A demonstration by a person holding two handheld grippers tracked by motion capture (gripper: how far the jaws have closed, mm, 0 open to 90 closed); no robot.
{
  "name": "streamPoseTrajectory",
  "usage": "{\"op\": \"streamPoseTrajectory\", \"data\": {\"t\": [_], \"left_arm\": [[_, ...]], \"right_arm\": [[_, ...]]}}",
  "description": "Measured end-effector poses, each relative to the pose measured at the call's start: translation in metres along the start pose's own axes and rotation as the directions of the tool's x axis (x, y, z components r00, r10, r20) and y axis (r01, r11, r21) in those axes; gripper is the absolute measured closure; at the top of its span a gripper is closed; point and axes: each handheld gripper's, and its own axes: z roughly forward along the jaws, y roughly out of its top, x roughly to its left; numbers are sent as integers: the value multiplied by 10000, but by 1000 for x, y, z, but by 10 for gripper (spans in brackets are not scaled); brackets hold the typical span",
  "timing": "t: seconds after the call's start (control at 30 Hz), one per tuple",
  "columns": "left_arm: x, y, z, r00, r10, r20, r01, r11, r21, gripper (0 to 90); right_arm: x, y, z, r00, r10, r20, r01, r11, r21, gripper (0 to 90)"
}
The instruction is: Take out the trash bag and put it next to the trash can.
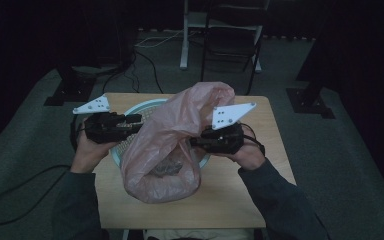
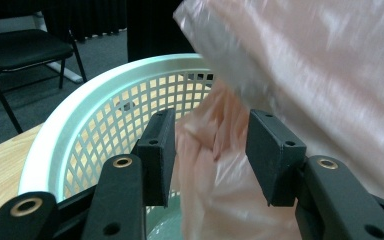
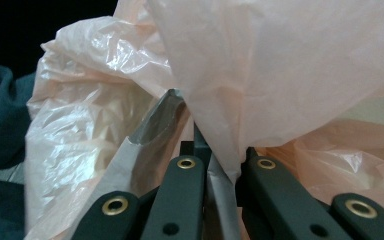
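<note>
Item: plastic bag, thin pink film, translucent, crumpled. It rests partly in and partly over the near rim of a pale green basket on a wooden table; its upper part is lifted into a loose peak, and its lower part bulges toward the person with something dark lying inside, too dim to identify.

Handling, as judged: light, limp and slippery; it holds no shape of its own, will sag wherever it is unsupported, and could tear or slide out of a shallow pinch. Best taken by a gathered fold or the mouth edge rather than the taut, smooth side.

Right gripper: jaws pressed together on a fold of the film at the bag's right side.

Left gripper: jaws spread, a bunch of film hanging between them, pads not pressing on it.

Surroundings: basket is openwork with a lattice wall; a dark chair stands beyond the table on grey carpet.
</note>
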Motion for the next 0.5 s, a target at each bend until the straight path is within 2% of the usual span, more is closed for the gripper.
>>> {"op": "streamPoseTrajectory", "data": {"t": [0.2, 0.5], "left_arm": [[0, 0, -1, 10000, -18, -4, 18, 10000, -71, 550], [0, 0, -3, 10000, -4, -39, 4, 10000, -98, 550]], "right_arm": [[0, 10, -19, 9993, -76, 372, 98, 9982, -600, 889], [0, 15, -33, 9967, -232, 779, 292, 9966, -776, 888]]}}
